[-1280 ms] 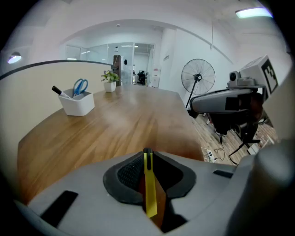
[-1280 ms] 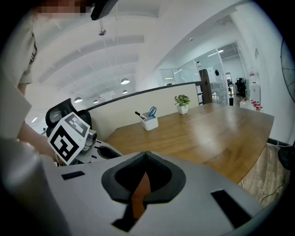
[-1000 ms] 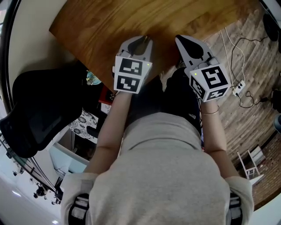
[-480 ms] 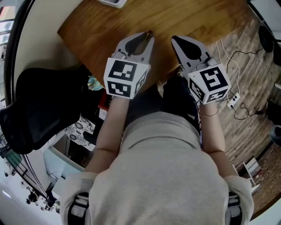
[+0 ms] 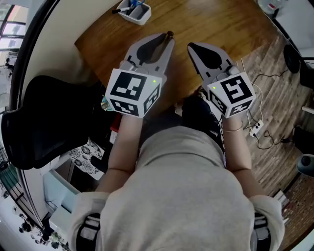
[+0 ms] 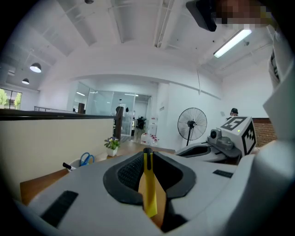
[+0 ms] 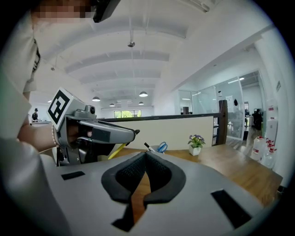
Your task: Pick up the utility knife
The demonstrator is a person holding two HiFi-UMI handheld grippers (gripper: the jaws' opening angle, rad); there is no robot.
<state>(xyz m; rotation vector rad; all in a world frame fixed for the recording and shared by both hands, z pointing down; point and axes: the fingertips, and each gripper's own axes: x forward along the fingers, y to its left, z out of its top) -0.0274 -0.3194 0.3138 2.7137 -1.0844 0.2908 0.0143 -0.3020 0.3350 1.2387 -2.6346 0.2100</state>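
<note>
Open-plan office: wooden tabletop (image 5: 211,24); black swivel chair (image 5: 54,122) beside it; pen tray (image 5: 135,12) on it; glass partitions (image 6: 101,103), pedestal fan (image 6: 192,123) beyond.

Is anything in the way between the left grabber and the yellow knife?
No, nothing visible is in the way. The left gripper already has the yellow utility knife pinched between its jaws, with the pads pressing on both of its sides. The knife stands on edge in the grip.
</note>
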